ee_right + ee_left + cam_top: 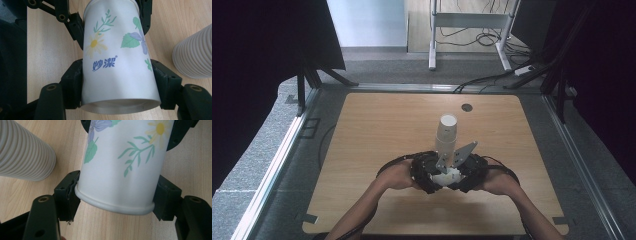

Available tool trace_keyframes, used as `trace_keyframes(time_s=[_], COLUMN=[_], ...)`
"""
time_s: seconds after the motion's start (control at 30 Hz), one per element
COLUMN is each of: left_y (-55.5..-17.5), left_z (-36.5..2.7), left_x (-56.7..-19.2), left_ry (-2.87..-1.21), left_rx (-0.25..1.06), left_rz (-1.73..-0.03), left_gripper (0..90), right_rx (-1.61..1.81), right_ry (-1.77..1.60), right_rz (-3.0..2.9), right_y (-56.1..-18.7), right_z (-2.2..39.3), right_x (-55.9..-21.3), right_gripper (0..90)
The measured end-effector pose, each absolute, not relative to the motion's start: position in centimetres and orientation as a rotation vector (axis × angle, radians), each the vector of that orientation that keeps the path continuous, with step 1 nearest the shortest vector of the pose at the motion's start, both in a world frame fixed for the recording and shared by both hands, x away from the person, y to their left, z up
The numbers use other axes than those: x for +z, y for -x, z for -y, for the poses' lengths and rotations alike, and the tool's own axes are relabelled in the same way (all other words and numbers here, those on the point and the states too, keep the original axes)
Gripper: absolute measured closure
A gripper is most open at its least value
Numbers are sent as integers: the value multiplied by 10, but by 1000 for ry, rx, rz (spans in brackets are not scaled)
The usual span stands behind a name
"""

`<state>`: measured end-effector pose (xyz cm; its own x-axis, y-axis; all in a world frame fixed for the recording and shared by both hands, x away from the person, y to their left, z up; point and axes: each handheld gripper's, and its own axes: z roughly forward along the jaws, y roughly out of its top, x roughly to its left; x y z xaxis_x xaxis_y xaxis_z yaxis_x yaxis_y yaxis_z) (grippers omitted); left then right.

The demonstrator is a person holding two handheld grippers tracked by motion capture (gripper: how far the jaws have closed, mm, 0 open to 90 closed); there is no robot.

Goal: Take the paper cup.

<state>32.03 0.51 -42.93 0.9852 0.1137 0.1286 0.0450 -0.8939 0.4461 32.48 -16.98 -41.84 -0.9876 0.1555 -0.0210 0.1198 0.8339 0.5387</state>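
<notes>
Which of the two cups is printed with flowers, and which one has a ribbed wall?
The flowered cup, clamped between both tools, carries the daisy and leaf print. The ribbed cup beside it is plain, with ridges around its wall, and stands free on the table.

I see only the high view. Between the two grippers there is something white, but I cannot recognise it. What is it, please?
Observer: A paper cup printed with flowers and leaves, held sideways.
Operator: Do both grippers hold it?
Observer: Yes. The left gripper is shut on it near the rolled rim, the right gripper near the base.
Operator: Is the tall cup behind it plain?
Observer: No, its wall is ribbed, and it stands apart from the held one.
</notes>
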Motion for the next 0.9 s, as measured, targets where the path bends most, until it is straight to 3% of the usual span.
trace_keyframes(time_s=[0.47,0.9], left_y=[-323,-322], left_z=[-22,-38], left_x=[-418,-411], left_ry=[-2499,-2325], left_rx=[148,113], left_rz=[-175,-199], left_gripper=[202,181], right_rx=[1083,1382], right_ry=[-288,-305], right_rz=[-2906,-2787], right_y=[-325,-322], right_z=[187,208], right_x=[-416,-422], right_gripper=[365,365])
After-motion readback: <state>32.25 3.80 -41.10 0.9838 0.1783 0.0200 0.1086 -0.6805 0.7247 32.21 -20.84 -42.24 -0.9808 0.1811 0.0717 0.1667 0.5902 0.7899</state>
